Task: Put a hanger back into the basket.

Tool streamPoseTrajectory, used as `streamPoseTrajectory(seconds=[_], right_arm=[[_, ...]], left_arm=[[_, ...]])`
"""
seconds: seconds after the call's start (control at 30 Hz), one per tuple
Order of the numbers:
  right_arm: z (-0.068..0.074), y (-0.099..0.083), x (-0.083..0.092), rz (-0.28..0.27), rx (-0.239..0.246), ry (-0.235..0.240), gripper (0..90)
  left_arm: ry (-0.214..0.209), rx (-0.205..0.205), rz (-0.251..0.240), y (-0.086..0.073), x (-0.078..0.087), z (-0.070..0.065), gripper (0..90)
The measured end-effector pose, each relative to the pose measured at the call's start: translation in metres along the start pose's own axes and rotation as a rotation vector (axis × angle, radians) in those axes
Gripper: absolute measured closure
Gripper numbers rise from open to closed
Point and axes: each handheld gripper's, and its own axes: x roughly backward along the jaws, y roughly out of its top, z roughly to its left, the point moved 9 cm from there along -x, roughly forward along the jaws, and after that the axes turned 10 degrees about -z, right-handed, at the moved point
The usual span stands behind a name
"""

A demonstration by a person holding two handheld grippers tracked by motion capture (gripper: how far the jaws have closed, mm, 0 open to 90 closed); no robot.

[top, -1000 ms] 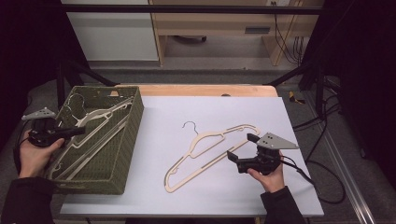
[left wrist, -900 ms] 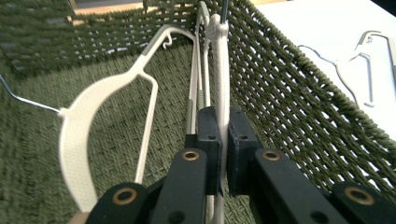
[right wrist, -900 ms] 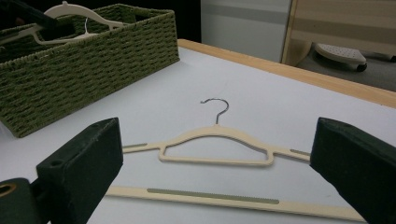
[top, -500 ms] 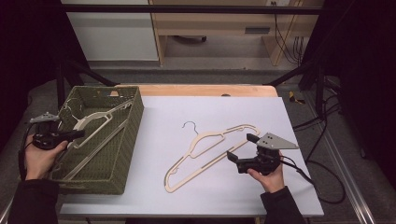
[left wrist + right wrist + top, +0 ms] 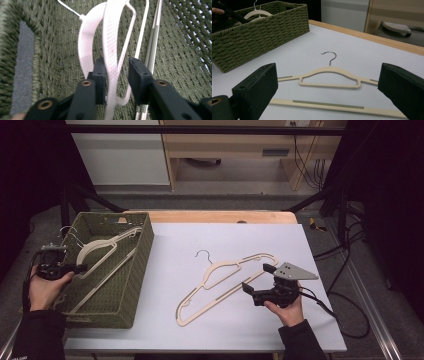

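A: Left gripper point(image 5: 113, 75) at frame left, jaws astride a hanger point(image 5: 102, 247) arm in the woven basket point(image 5: 137, 270), gap on one side, not clamped yet.
B: Right gripper point(image 5: 259, 279)?
A: Wide open, empty, by the table hanger point(image 5: 220, 280) mid-frame. Thin, flat, looks light, stiff. Grab the shoulder, not the wire hook.

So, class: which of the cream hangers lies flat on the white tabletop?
The hanger on the table, in front of the right gripper. The others sit inside the green woven basket, where the left gripper reaches.
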Motion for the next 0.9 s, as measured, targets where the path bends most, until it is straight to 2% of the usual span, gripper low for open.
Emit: streamPoseTrajectory(seconds=[0.13,0.23,0.33,0.43,0.6,0.8,0.87,0.9], right_arm=[[0.0,0.0,0.0,-0.002,-0.002,0.0,3.6],[0.0,0.0,0.0,0.003,0.0,0.002,3.6],[0.0,-0.001,0.0,0.003,0.001,0.004,3.6],[0.001,0.0,0.0,0.001,-0.005,0.001,3.6],[0.0,0.0,0.0,0.0,-0.005,0.001,3.6],[-0.001,0.002,0.003,-0.006,-0.004,0.0,3.5],[-0.001,0.004,0.004,-0.01,-0.007,-0.003,3.5],[-0.001,0.004,0.004,-0.011,-0.011,-0.005,3.5]], left_arm=[[0.019,-0.021,0.039,-0.004,0.0,0.002,54.8],[0.019,-0.016,0.042,-0.005,0.0,0.002,49.3],[0.022,-0.006,0.035,-0.005,0.0,0.001,46.9],[0.024,-0.008,0.073,-0.008,0.001,0.003,46.1],[0.041,0.004,0.074,-0.01,0.001,0.005,43.6],[0.025,0.018,0.033,-0.005,0.01,0.0,39.1],[0.021,0.005,0.021,-0.002,0.015,-0.001,36.0],[0.014,0.004,0.0,0.001,0.018,-0.005,35.3]])
